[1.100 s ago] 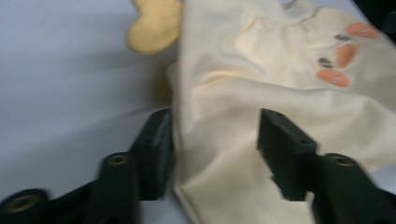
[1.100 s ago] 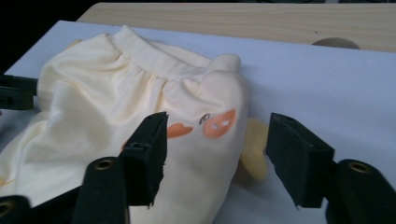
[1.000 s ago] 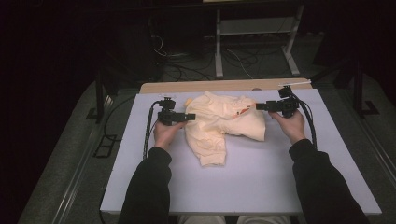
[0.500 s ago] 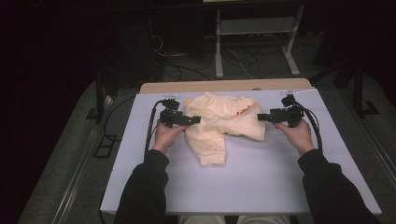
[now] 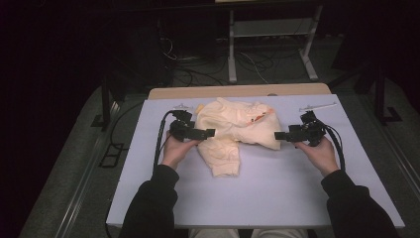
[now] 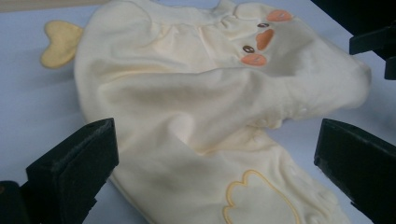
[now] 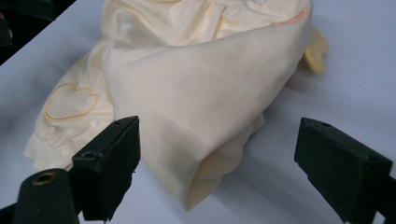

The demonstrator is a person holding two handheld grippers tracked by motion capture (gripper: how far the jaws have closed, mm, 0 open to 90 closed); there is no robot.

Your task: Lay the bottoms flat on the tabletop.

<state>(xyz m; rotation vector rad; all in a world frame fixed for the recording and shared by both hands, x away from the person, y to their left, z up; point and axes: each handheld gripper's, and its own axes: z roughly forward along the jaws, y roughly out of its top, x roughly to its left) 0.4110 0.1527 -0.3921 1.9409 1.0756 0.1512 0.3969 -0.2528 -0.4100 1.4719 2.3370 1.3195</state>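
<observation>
A pale yellow baby garment (image 5: pixel 236 130) lies crumpled on the white table (image 5: pixel 277 188), with orange patches and buttons near its collar (image 6: pixel 259 39) and a stitched heart outline (image 7: pixel 70 102) on one leg. My left gripper (image 5: pixel 210 133) is open at the garment's left edge, its jaws wide apart over the cloth (image 6: pixel 196 121). At the garment's right edge my right gripper (image 5: pixel 278 135) is open too, and a folded sleeve end (image 7: pixel 210 154) lies between its jaws, untouched.
A wooden strip (image 5: pixel 237 91) borders the table's far edge. Two small metal pieces (image 5: pixel 317 106) lie near the far corners. Beyond the table stand a metal rack (image 5: pixel 270 34) and loose cables on the dark floor.
Both grippers have drawn back outward from the garment, the right one more so, and both hands sit a little lower toward me. The garment has stayed in place.
</observation>
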